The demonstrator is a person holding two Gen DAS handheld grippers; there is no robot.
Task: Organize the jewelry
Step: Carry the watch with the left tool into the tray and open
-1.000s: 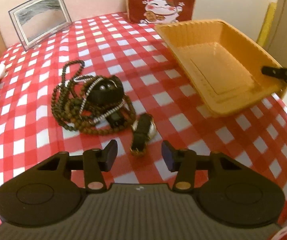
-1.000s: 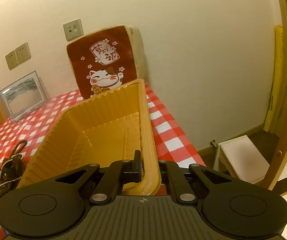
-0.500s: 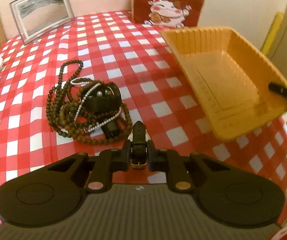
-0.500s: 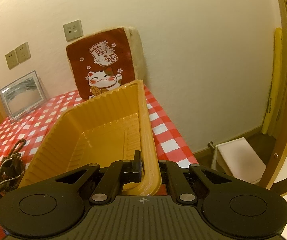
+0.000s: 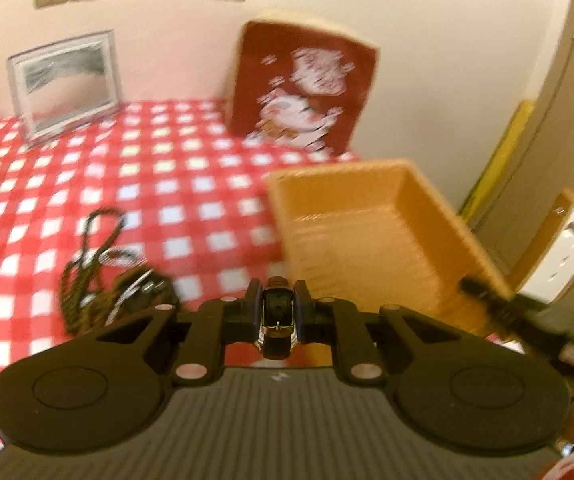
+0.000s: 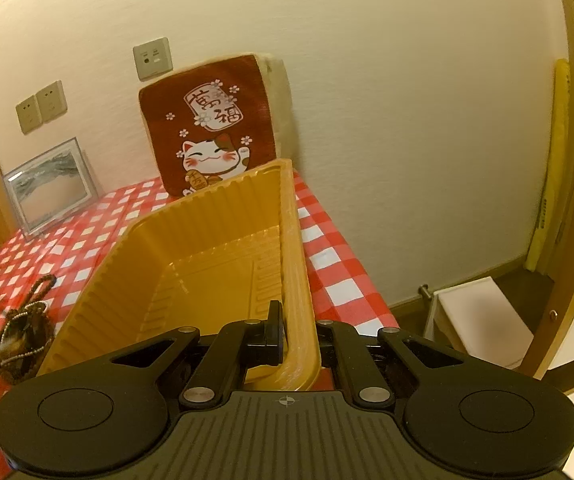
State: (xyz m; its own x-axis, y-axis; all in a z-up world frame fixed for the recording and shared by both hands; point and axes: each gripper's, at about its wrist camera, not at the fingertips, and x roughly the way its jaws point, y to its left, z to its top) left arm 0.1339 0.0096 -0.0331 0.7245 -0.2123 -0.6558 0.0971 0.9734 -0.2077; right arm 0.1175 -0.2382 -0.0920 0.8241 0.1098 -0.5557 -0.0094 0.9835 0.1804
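Red-and-white checked cloth point(image 5: 135, 184) covers the table, with a cream wall behind it. Ahead and to the right of the left gripper point(image 5: 277, 314) sits the ribbed orange plastic tray point(image 5: 371, 236), its near right rim pinched between the closed fingers of the right gripper point(image 6: 297, 338), which shows as a black bar at that rim in the left view. Propped against the wall beyond stands a maroon lucky-cat cushion point(image 6: 211, 128). Ahead-left of the left gripper lies a tangled heap of brown bead strings point(image 5: 103, 276) on the cloth. The left gripper's fingers are clamped on a black-strapped wristwatch with a gold buckle point(image 5: 277, 320), lifted off the cloth.
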